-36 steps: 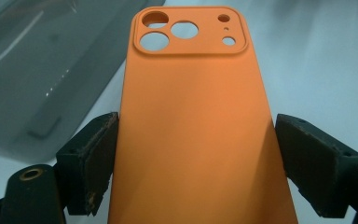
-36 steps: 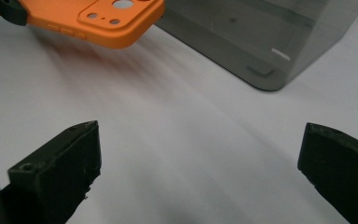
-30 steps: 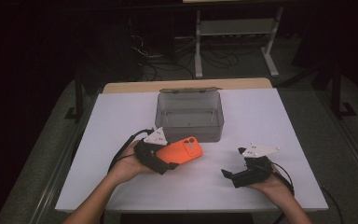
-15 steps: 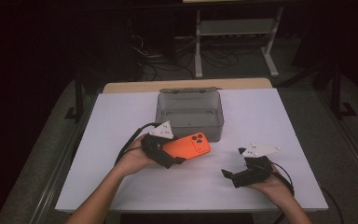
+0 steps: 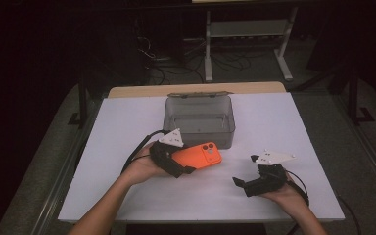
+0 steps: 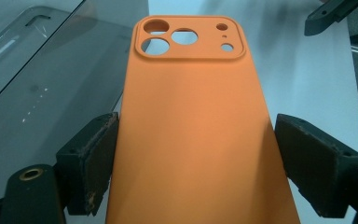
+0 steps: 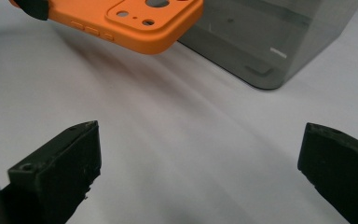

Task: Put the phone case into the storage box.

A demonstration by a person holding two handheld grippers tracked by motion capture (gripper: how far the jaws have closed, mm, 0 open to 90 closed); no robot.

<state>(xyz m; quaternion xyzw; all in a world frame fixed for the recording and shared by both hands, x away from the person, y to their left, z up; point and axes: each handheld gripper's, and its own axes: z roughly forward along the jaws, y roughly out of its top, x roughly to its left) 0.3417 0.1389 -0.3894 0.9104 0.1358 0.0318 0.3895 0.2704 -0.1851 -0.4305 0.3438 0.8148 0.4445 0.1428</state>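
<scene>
Between left gripper (image 5: 176, 164) jaws, clamped: orange phone case (image 6: 191, 135), matte, camera cutouts at far end, beside grey box (image 5: 199, 120). Right gripper (image 5: 254, 183) jaws wide, empty.

Left gripper (image 5: 185, 167) raised, jaws seemingly clamped, right gripper (image 5: 241, 183) low, jaws wide apart

- We see 2 black grippers, left gripper (image 5: 183, 169) and right gripper (image 5: 245, 185), each topped by a grey 3-cornered plate.
- Black cables trail from both.
- Our forearms are bare, no sleeves.
- Jaw pads look worn and scuffed.
</scene>
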